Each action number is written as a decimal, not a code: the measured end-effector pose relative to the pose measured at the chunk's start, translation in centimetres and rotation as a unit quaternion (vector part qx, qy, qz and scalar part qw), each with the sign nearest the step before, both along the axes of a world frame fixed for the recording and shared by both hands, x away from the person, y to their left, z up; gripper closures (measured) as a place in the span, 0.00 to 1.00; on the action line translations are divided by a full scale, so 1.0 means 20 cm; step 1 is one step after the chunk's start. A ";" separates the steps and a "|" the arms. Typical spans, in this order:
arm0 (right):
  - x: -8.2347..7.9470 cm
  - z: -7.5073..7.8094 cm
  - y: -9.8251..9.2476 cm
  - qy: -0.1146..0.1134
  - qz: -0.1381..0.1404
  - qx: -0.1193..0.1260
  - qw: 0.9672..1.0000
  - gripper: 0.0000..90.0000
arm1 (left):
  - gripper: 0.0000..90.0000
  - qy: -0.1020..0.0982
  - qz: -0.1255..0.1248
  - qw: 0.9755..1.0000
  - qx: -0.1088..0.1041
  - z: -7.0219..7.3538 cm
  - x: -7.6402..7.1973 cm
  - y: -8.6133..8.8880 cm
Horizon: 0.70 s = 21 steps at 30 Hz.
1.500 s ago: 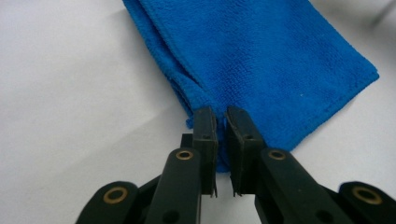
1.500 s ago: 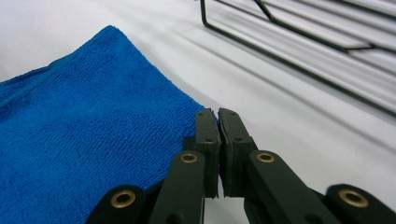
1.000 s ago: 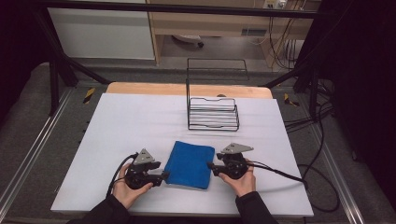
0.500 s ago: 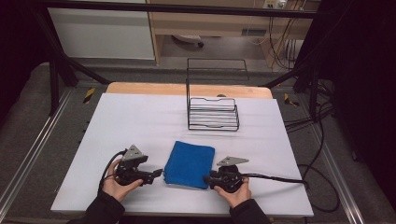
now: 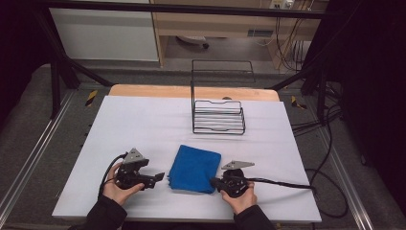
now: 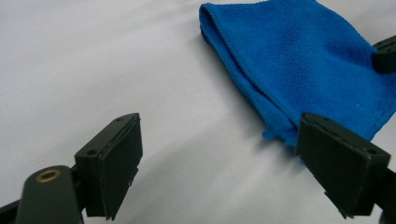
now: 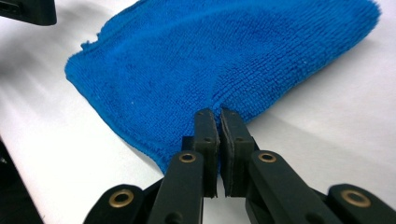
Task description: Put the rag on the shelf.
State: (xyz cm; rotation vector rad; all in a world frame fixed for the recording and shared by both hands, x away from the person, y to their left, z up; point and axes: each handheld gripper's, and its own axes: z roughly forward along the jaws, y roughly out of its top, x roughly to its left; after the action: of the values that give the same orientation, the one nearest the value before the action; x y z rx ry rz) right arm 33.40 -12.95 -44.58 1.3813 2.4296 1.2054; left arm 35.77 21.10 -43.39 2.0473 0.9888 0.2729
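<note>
Right gripper view has the right gripper with its fingers pressed together on the near edge of the blue cloth, a small pucker of pile caught between them. In the left gripper view the left gripper has its fingers spread wide with nothing between them, one pad just beside the cloth's frayed near corner. From the high view, both hands have drawn back toward the person over the last second: they were level with the cloth's middle, and now sit at its near corners, the right one closing on its corner first. The cloth itself has not shifted; it lies folded on the white counter, well in front of the wire rack. This looks like the set-up for a two-corner lift or unfold, with the left corner not yet taken.
</note>
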 end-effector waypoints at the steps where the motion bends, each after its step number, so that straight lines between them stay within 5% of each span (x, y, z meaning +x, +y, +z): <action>1: 0.00 0.02 -0.02 -0.004 0.000 -0.007 1.000 0.97 | 0.15 0.001 0.000 1.000 -0.001 0.00 0.00 0.00; 10: 0.03 0.04 -0.15 0.002 0.004 -0.027 1.000 0.93 | 0.12 0.001 -0.008 1.000 -0.006 0.00 -0.01 -0.02; 13: 0.03 0.04 -0.15 -0.011 0.015 -0.029 0.999 0.79 | 0.11 -0.001 -0.013 1.000 -0.006 0.01 0.00 -0.03; 14: 0.04 0.05 -0.16 -0.026 0.020 -0.018 0.999 0.65 | 0.09 0.000 -0.016 1.000 -0.007 0.01 0.00 -0.03; 17: 0.05 0.08 -0.19 -0.074 0.023 -0.013 0.997 0.45 | 0.08 0.002 -0.022 1.000 -0.006 0.02 0.01 -0.05; 21: 0.08 0.10 -0.23 -0.104 0.021 -0.006 0.994 0.30 | 0.08 0.003 -0.024 1.000 -0.002 0.03 0.04 -0.08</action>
State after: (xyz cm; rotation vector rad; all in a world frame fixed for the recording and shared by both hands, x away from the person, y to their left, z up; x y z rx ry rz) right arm 34.98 -17.55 -42.53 1.1437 2.3296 1.2703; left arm 36.51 19.46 -42.82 2.0656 0.9423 0.2391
